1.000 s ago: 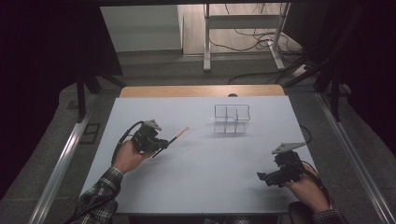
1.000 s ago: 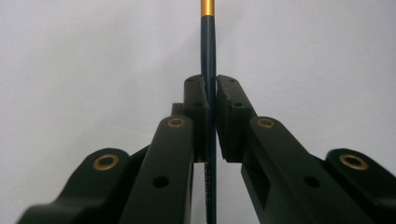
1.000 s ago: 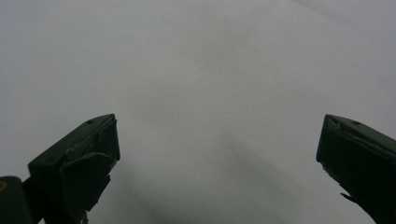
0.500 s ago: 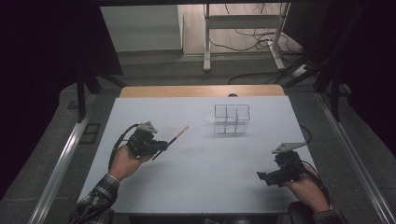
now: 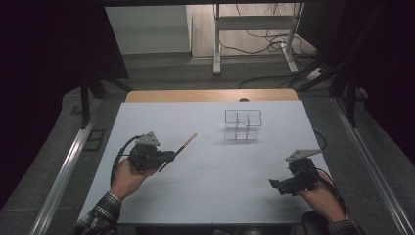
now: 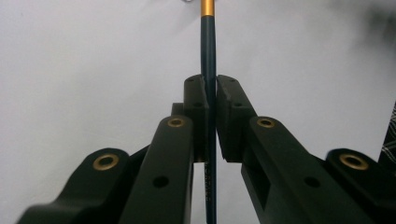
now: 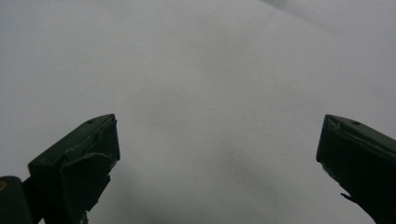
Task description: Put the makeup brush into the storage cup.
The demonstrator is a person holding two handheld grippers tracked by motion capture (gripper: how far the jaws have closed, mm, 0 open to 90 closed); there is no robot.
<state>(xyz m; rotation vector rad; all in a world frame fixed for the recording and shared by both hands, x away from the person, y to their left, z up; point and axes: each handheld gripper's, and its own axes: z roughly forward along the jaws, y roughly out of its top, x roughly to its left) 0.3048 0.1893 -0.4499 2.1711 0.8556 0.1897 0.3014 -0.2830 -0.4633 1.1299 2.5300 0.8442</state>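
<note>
left tool (image 6: 210,93) pinching brush (image 6: 208,46) (dark handle) | right tool (image 7: 217,154) spread, over table (image 5: 205,186)

White table top (image 5: 210,166), wooden strip along its far edge; a clear compartmented rack (image 5: 242,125) stands right of centre toward the back, apart from both hands. Left gripper (image 5: 169,155), held in a hand with a plaid cuff at the left of the table, grips a thin dark brush (image 5: 182,147) that angles up and right toward the rack, pale tip clear of it. Right gripper (image 5: 274,184) sits low at the near right corner, pointing left, grey three-cornered plate on top, cable trailing off behind it.
</note>
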